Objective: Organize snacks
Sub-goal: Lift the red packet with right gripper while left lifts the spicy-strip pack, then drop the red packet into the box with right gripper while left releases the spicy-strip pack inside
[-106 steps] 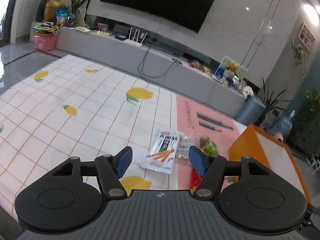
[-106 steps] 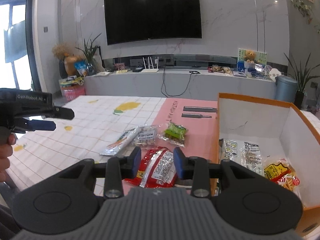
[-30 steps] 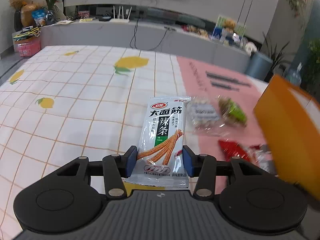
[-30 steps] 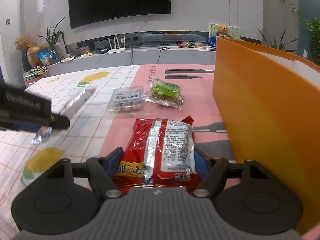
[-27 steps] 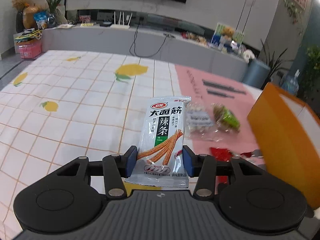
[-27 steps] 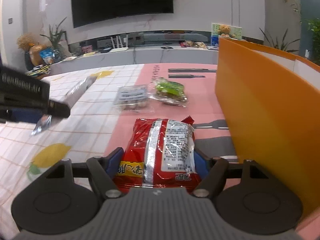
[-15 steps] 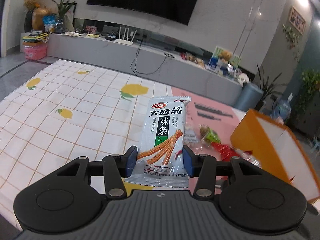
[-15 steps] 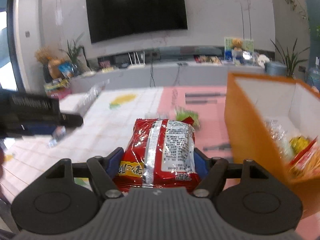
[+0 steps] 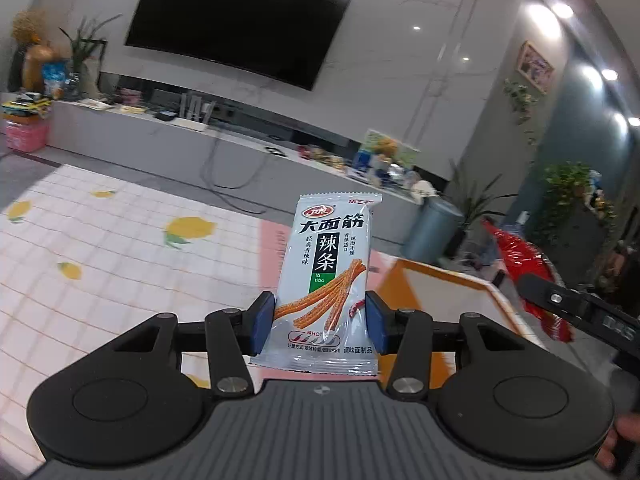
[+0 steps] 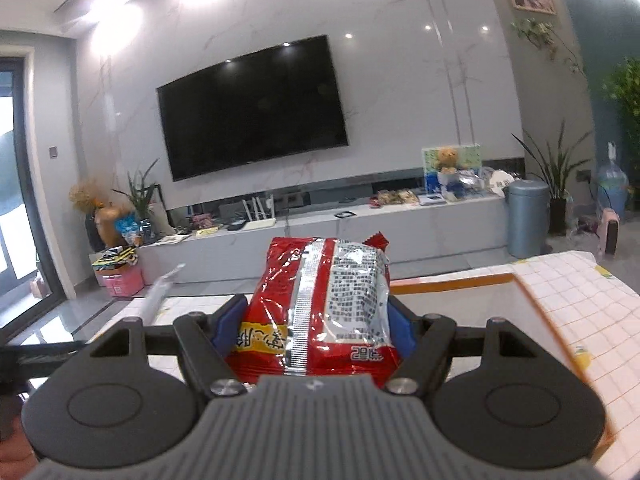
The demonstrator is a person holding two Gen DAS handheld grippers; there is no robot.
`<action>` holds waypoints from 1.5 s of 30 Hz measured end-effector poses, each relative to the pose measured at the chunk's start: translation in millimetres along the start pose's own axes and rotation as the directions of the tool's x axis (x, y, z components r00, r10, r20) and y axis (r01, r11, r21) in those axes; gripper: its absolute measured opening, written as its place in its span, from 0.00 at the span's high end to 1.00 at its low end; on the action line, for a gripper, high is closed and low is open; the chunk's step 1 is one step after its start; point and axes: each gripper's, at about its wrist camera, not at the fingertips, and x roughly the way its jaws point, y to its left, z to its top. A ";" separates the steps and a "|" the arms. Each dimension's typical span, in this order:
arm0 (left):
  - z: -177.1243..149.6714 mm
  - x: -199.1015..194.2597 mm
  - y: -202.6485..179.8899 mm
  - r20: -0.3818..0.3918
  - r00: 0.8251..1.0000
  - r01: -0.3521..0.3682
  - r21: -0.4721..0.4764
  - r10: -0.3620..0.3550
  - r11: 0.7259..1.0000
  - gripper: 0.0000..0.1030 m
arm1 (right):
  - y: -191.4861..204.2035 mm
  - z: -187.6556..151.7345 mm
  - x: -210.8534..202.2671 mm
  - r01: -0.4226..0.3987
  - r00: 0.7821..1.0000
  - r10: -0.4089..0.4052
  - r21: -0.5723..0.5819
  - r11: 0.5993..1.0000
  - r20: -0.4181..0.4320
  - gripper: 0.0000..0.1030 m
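My left gripper (image 9: 320,326) is shut on a pale grey spicy-strip packet (image 9: 330,276), which stands up between the blue pads, lifted off the table. My right gripper (image 10: 314,332) is shut on a red snack bag (image 10: 320,300) with a silver seam, also held in the air. The orange box (image 9: 444,280) with white inner walls lies ahead and to the right of the left gripper. Seen from the left wrist, the right gripper and its red bag (image 9: 524,260) hang over the box. The box rim (image 10: 448,282) shows just beyond the red bag.
The table wears a checked cloth with lemon prints (image 9: 120,264) and a pink mat (image 9: 276,248). Beyond it are a grey TV bench (image 10: 360,220), a wall TV (image 10: 252,108), a grey bin (image 10: 526,216) and potted plants. A hand (image 9: 620,440) shows at the lower right edge.
Both grippers rose off the table with their packets still gripped and tilted up toward level. The right gripper with the red bag swung over toward the orange box.
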 end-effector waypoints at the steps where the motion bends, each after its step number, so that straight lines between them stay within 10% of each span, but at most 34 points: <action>1: 0.5 1.2 -5.6 -0.003 1.000 0.015 -0.002 -0.015 1.000 0.47 | -8.5 4.1 2.5 -0.002 1.000 0.002 0.003 1.000 -0.018 0.31; 12: -2.2 30.9 -53.8 -0.053 0.994 0.094 -0.012 -0.095 0.995 0.47 | -107.7 -1.0 79.5 0.103 0.949 -0.083 0.051 0.993 -0.303 0.31; 30: -23.6 86.4 -114.6 -0.106 0.984 0.148 0.078 -0.140 0.986 0.47 | -147.9 -4.4 152.8 0.096 0.887 -0.101 -0.035 0.995 -0.450 0.31; 35: -21.7 93.8 -120.5 -0.115 0.985 0.141 0.086 -0.131 0.986 0.47 | -150.3 -4.5 155.6 0.097 0.891 -0.113 -0.059 0.994 -0.439 0.28; 40: -17.8 92.6 -127.5 -0.118 0.984 0.143 0.075 -0.133 0.987 0.47 | -164.4 7.3 139.8 0.028 0.899 0.027 0.119 0.992 -0.438 0.05; 45: -9.8 94.4 -144.7 -0.119 0.984 0.145 0.110 -0.132 0.983 0.47 | -175.9 32.0 92.0 0.024 0.944 0.033 0.169 0.985 -0.328 0.03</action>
